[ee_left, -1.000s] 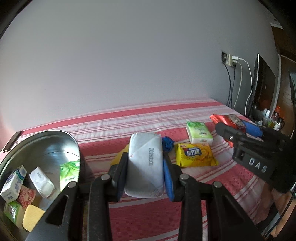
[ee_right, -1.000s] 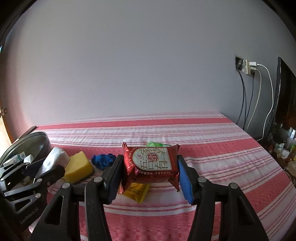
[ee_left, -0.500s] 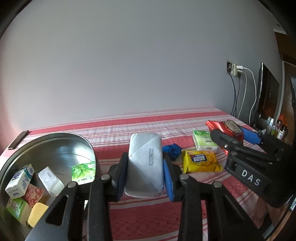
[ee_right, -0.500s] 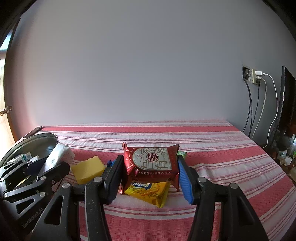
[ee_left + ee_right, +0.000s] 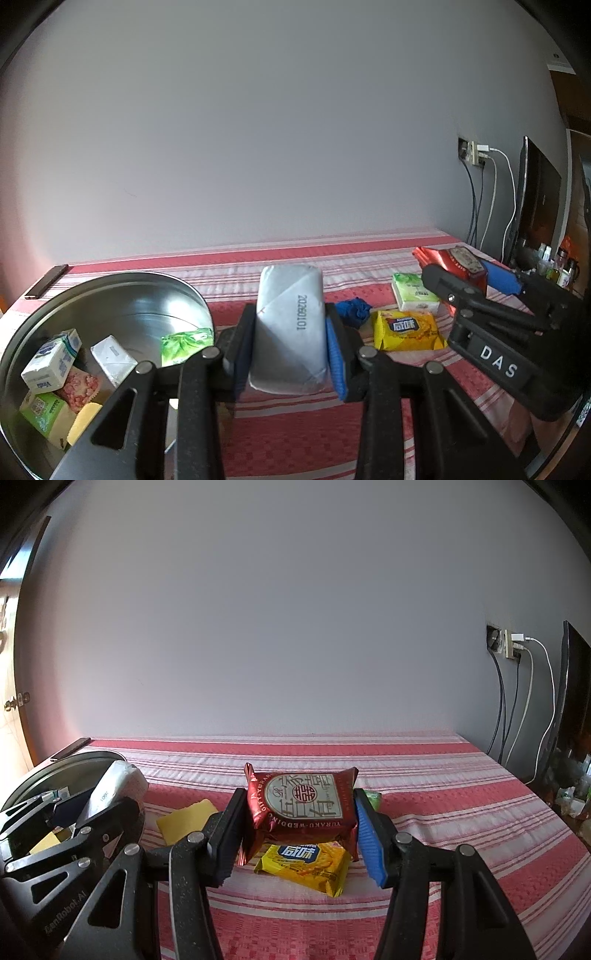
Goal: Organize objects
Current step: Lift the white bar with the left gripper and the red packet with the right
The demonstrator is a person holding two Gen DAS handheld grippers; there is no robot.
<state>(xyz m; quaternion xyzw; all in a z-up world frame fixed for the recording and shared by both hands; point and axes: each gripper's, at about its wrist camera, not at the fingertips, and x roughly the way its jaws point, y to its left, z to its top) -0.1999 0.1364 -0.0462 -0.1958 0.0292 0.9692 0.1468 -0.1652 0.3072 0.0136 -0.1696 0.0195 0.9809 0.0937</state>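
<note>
Red-striped bedding (image 5: 443,812) carried everything. Left tongs (image 5: 290,338) were clamped on a white packet (image 5: 290,328) beside the steel bowl (image 5: 110,291); only that view showed its contents. Right tongs (image 5: 299,834) were clamped on a red packet (image 5: 303,803) above a yellow snack (image 5: 306,864).

left tool (image 5: 290,343) clamped shut, right tool (image 5: 301,830) likewise, both level

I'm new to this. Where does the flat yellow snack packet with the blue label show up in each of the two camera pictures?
Left wrist view: the yellow snack packet lies on the striped cloth, right of centre, beyond the left gripper.
Right wrist view: the packet lies low in the centre, just under the red foil pouch.
Shared landmark: the wall socket with cables.
</note>
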